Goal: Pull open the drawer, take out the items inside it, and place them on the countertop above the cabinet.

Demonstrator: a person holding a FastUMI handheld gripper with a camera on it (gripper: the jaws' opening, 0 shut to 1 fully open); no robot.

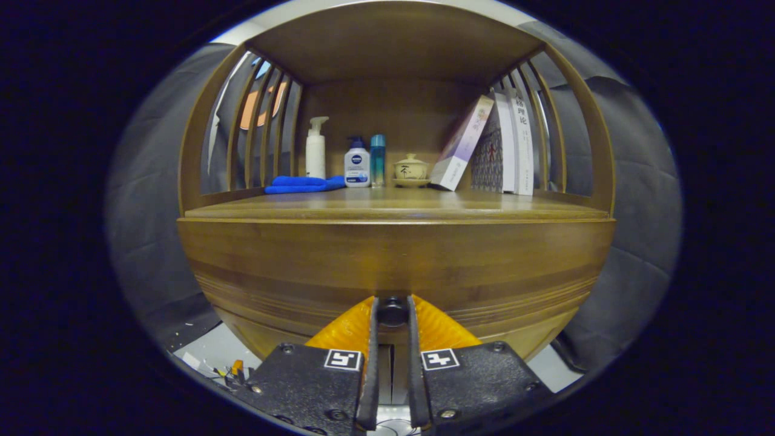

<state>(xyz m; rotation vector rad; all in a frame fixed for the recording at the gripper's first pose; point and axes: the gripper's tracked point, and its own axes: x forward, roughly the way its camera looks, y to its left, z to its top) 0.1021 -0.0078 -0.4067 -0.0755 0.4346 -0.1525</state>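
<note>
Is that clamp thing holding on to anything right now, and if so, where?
Yes. The gripper has its jaws closed on the dark round knob on the drawer front, one finger pressing each side of the knob.

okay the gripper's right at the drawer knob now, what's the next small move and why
Probably a straight pull back. The gripper looks closed on the dark knob, both fingers against its sides, and the drawer front looks flush with the cabinet, not yet opened.

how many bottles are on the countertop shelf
3, all standing behind the blue cloth: a white pump bottle, next a white bottle with a blue cap, then a slim blue bottle beside the lidded cup. The gripper is closed on the drawer knob.
</note>
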